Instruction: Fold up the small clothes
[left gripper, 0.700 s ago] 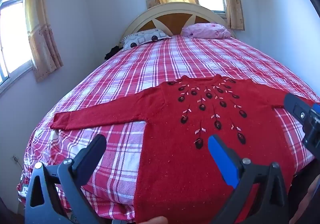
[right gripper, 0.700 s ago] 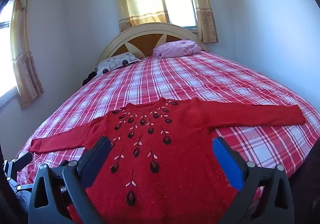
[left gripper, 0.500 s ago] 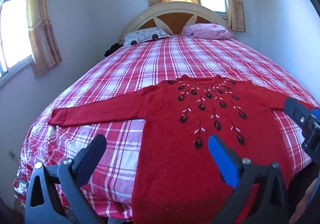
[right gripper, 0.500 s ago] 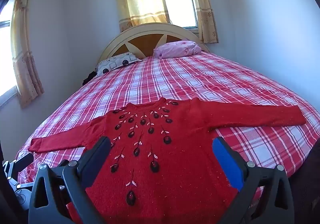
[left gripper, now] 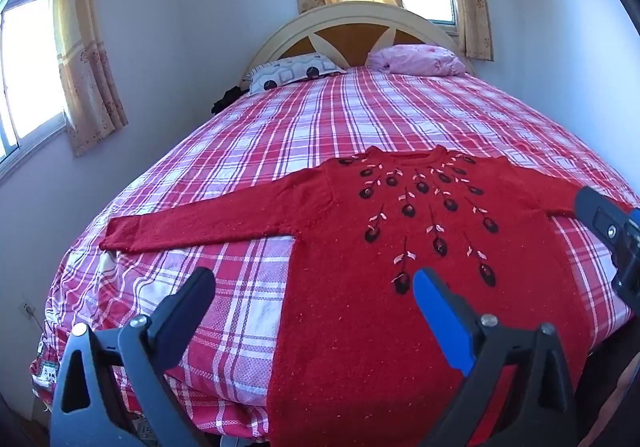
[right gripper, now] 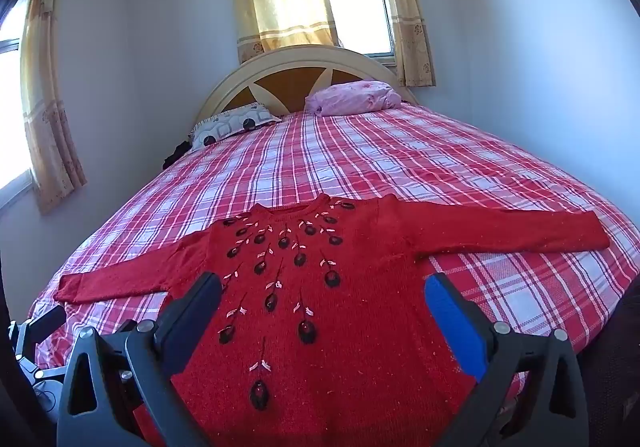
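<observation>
A red knit sweater (left gripper: 400, 287) with dark embroidered flowers lies flat, face up, on the near end of the bed, both sleeves spread out sideways. Its hem hangs over the near bed edge. It also shows in the right wrist view (right gripper: 320, 307). My left gripper (left gripper: 314, 287) is open and empty, held above the sweater's left side near the hem. My right gripper (right gripper: 322, 291) is open and empty, held above the sweater's lower middle. The right gripper's body shows at the right edge of the left wrist view (left gripper: 612, 235).
The bed has a red and white plaid sheet (left gripper: 340, 119) and a curved headboard (left gripper: 352, 27). A patterned pillow (left gripper: 292, 73) and a pink pillow (left gripper: 416, 59) lie at the far end. Walls and curtained windows surround the bed.
The left gripper has shifted slightly, so the sweater sits a little further right and lower in its view. The right gripper has barely moved. Both stay open.
</observation>
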Tool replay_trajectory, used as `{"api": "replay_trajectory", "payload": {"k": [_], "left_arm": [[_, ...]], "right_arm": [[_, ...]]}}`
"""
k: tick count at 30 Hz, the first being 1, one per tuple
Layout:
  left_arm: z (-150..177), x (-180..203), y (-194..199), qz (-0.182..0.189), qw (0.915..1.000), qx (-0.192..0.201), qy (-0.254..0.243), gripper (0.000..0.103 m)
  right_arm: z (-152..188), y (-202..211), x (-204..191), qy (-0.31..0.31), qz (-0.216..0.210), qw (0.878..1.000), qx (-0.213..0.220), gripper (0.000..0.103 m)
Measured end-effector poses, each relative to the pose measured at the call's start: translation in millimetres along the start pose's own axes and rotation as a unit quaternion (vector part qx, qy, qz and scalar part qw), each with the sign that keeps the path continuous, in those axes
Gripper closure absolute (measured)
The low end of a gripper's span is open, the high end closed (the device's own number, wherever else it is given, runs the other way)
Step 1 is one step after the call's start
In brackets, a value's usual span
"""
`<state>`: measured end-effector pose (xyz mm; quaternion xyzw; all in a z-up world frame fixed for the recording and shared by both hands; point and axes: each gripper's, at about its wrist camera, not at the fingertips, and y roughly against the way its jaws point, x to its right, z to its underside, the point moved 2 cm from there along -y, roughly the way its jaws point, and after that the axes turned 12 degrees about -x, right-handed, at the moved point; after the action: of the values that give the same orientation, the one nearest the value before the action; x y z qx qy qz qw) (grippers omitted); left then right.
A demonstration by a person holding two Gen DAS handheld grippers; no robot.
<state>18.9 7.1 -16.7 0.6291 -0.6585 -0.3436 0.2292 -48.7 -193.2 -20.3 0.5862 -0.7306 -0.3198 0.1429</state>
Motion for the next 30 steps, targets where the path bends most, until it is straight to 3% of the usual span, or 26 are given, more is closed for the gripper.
{"api": "replay_trajectory", "payload": {"k": [30], "left_arm": [[2.2, 7.1, -3.7, 0.004, 1.0000, -0.009, 0.000, 0.002]], "right_arm": [[2.4, -6.7, -1.6, -0.001, 0.000, 1.000, -0.009, 0.001]]}}
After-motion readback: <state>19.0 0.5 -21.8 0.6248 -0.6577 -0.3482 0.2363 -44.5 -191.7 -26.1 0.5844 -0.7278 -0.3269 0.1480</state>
